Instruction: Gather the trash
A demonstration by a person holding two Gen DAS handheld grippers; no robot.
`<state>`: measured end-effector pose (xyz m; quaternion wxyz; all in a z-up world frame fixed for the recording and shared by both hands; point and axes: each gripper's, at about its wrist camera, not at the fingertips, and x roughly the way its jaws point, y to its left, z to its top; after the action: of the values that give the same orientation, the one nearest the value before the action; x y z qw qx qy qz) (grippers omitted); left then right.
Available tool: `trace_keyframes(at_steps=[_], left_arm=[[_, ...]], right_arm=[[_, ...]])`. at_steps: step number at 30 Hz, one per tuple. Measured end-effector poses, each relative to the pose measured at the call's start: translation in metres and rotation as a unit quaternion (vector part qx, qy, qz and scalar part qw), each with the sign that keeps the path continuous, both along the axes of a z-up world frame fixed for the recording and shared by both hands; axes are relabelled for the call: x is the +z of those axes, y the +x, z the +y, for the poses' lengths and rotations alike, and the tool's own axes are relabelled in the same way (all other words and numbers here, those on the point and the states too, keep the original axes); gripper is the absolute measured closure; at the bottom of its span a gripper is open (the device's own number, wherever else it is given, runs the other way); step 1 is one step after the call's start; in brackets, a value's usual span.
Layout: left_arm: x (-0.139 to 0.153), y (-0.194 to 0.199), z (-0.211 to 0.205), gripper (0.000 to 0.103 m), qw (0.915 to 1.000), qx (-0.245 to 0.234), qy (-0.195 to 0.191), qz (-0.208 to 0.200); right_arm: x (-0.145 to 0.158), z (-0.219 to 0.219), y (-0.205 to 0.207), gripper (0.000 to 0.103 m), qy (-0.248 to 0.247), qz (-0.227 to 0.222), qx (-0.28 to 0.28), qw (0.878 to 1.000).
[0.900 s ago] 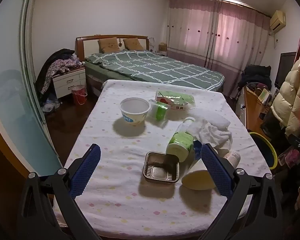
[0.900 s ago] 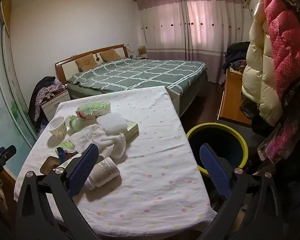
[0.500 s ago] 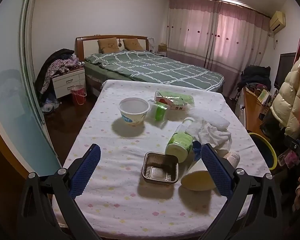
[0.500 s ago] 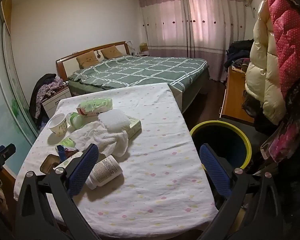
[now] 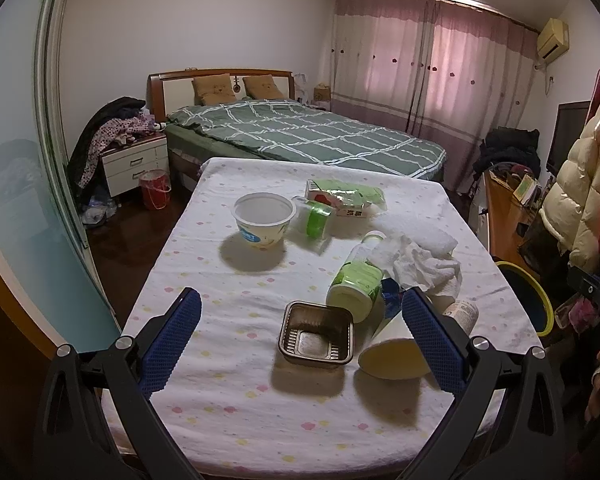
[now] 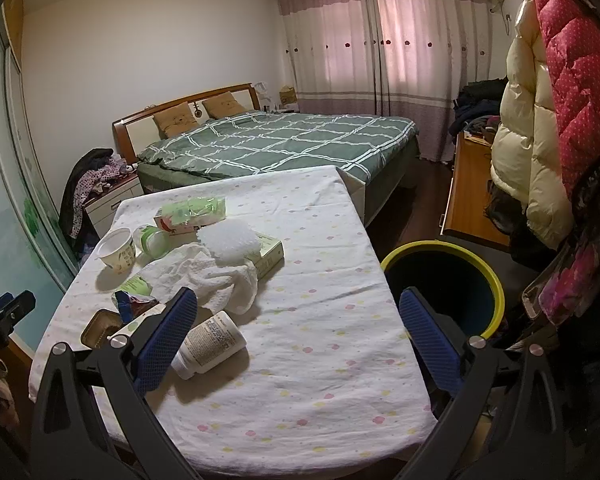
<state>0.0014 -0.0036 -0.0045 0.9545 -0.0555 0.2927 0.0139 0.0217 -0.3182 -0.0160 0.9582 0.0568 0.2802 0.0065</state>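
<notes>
Yellow-rimmed and dark inside, the trash bin (image 6: 444, 284) stands on the floor just beside the right edge of the table (image 6: 320, 320); its visible interior shows no items, so collection appears not yet started. All the trash remains on the tablecloth: a white tub (image 5: 263, 220), a green-banded cup (image 5: 315, 218) lying on its side, a green-and-white pack (image 5: 344, 198), a green-labelled bottle (image 5: 358, 284) on its side, a crumpled white cloth (image 5: 420, 264), a brown foil tray (image 5: 317, 334), a tipped pale-yellow cup (image 5: 392, 354), and a white pill bottle (image 6: 210, 344) (also on its side). In the right wrist view a flat box (image 6: 268, 252) lies under a white foam wad (image 6: 228, 240). The left gripper (image 5: 300, 340) hangs released, jaws wide apart, framing the foil tray without touching it. The right gripper (image 6: 300, 340) is likewise spread and empty, with the pill bottle just beside its left pad. Remaining work, as judged from this layout: every listed item still needs a grasp and a transfer to the bin.
</notes>
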Motion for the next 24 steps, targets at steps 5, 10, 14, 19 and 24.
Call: trace_keyframes(at_steps=[5,10,14,19,24], left_arm=[[-0.0029,0.0024,-0.0029,0.004,1.0,0.0,0.001,0.002],[-0.0033,0.0026,-0.0024,0.004,1.0,-0.001,0.0,0.004],[-0.0046,0.0045,-0.0033,0.004,1.0,-0.004,0.0,0.007],[-0.0049,0.0046,-0.0042,0.004,1.0,-0.005,0.0,0.008],[-0.0059,0.0057,-0.006,0.004,0.9999,-0.005,0.0,0.009]], right_arm=[[-0.0006,-0.0012,0.0,0.006,0.003,0.001,0.001,1.0],[-0.0021,-0.0008,0.0007,0.006,0.004,0.003,0.002,1.0],[-0.0028,-0.0003,0.0009,0.006,0.004,0.003,0.002,1.0],[-0.0028,0.0002,0.0015,0.006,0.003,0.003,0.001,1.0],[-0.0024,0.0002,0.0014,0.006,0.003,0.004,0.002,1.0]])
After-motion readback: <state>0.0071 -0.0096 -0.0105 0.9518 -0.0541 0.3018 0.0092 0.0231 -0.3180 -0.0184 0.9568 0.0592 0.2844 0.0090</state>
